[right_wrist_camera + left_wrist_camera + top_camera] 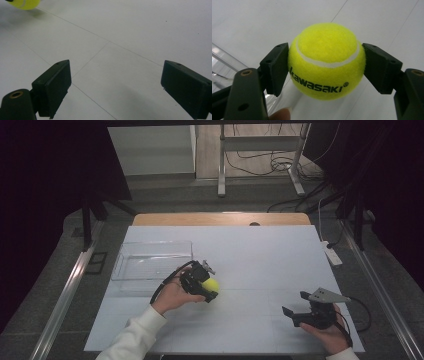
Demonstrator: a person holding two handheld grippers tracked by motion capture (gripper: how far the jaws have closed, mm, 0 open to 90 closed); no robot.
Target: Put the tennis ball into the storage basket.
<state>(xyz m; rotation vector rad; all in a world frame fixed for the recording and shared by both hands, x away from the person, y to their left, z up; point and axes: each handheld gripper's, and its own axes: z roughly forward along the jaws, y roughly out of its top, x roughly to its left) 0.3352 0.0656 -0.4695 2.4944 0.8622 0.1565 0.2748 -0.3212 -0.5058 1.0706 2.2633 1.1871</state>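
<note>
White counter [260, 265] spans the middle of the high view, its far wooden edge showing at the upper centre. A clear plastic bin [152, 260] sits on it at centre left, lying open-topped and see-through. Just right of and below the bin, the left gripper [209, 285] clamps a yellow tennis ball [211, 284]; in the left gripper view both black jaws press the ball's [326, 60] sides at frame centre, printed lettering facing the camera. At lower right of the high view, the right gripper [296, 303] rests in the hand, jaws spread wide over bare counter [130, 37], well apart from the ball [26, 3].
</note>
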